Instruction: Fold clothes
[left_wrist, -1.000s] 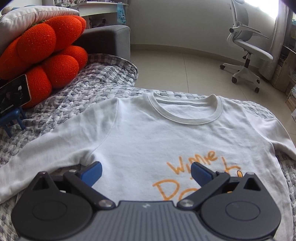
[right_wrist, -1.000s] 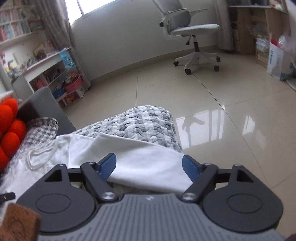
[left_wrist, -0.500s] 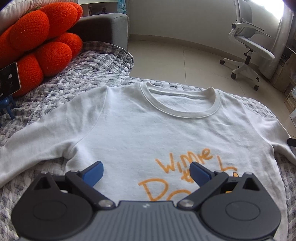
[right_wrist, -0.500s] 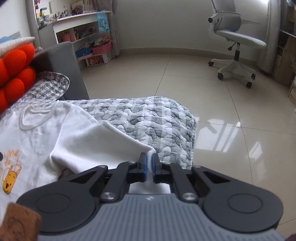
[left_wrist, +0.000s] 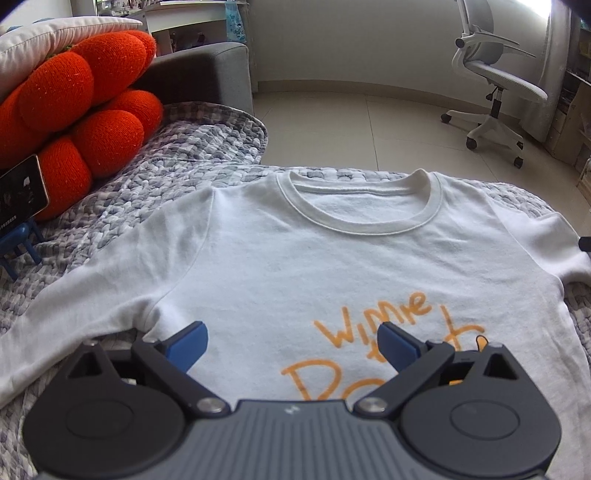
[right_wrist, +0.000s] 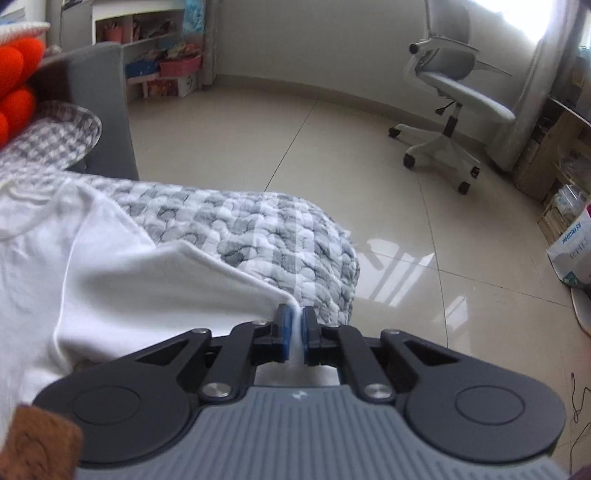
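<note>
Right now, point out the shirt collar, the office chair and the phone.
shirt collar (left_wrist: 364, 229): left wrist view, front of the ribbed neckband.
office chair (right_wrist: 466, 96): right wrist view, seat cushion.
phone (left_wrist: 20, 192): left wrist view, dark screen.

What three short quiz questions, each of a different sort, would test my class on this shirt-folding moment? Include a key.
1. True or false: the left gripper is clamped on the white T-shirt.
2. What does the right gripper hold? A) the quilt, B) the end of the shirt's sleeve, C) the collar.
3. Fill in: the shirt lies spread on a grey and white ____.

Key
1. False: its jaws stand wide apart above the shirt's front.
2. B: the blue pads pinch white fabric at the end of the sleeve.
3. Quilt.
</note>
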